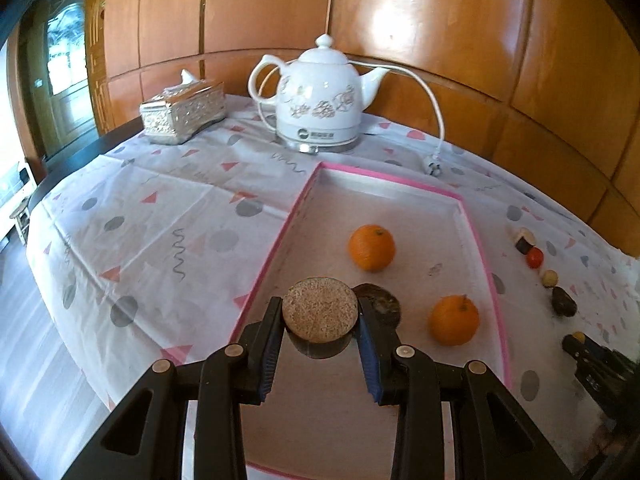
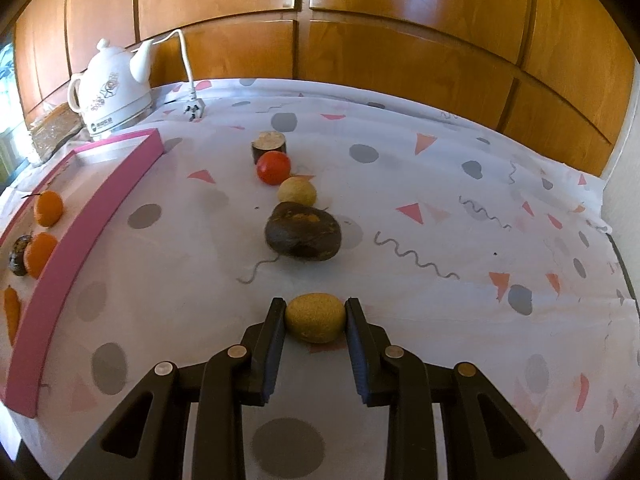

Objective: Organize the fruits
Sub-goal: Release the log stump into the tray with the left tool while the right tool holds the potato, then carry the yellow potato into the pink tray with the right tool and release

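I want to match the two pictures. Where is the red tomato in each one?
Left wrist view: the tomato is tiny at the far right, outside the pink tray, in a row of small things.
Right wrist view: the tomato is upper middle, second from the back in that row, right of the tray.
Shared landmark: the white kettle at the back.
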{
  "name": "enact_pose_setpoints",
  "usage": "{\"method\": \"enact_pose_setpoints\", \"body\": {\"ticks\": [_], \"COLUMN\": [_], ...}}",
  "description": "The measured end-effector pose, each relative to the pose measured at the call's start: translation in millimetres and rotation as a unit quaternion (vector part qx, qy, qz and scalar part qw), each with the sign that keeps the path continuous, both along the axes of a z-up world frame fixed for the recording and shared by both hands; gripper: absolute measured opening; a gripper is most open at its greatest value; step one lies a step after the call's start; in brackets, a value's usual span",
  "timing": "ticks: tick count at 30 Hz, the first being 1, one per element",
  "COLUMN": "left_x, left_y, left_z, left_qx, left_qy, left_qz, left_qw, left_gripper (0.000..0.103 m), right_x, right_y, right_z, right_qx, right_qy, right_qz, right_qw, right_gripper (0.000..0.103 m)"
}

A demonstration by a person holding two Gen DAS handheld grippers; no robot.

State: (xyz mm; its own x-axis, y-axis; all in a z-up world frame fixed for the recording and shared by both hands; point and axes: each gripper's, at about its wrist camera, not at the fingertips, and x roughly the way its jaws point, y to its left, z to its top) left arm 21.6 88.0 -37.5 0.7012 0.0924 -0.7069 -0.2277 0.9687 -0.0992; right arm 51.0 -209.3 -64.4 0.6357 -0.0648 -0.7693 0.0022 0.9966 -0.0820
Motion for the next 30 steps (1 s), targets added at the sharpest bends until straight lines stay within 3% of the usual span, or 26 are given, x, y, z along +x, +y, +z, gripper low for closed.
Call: {"method": "enact_pose_setpoints", "body": {"ticks": [4, 17, 24, 30], "left_x": [0, -6, -10, -11], "left_y": [1, -3, -4, -2], "left_z": [-1, 7, 11, 11], "left_qx": [0.0, -0.009, -0.01, -0.012], "left_qy": [-0.001, -0.014, -0.021, -0.021], "left_qz": [0.003, 0.002, 0.004, 0.01], "left_qw": [1.0, 0.9999, 0.9997, 0.9997], "left_gripper": [0.036, 0.055, 0.06, 0.062], "right_x": [-3, -10, -12, -12], "right_y": [8, 37, 81, 125], "right_z": [2, 19, 46, 56], "right_qx": [0.005, 0.044, 0.091, 0.102], "right_qy": [0.002, -0.006, -0.018, -0.021], "right_qz": [0.013, 0.058, 0.144, 0.21], "right_qw": [1.0, 0.997, 0.985, 0.972], "right_gripper": [0.029, 0.029, 0.03, 0.03]}}
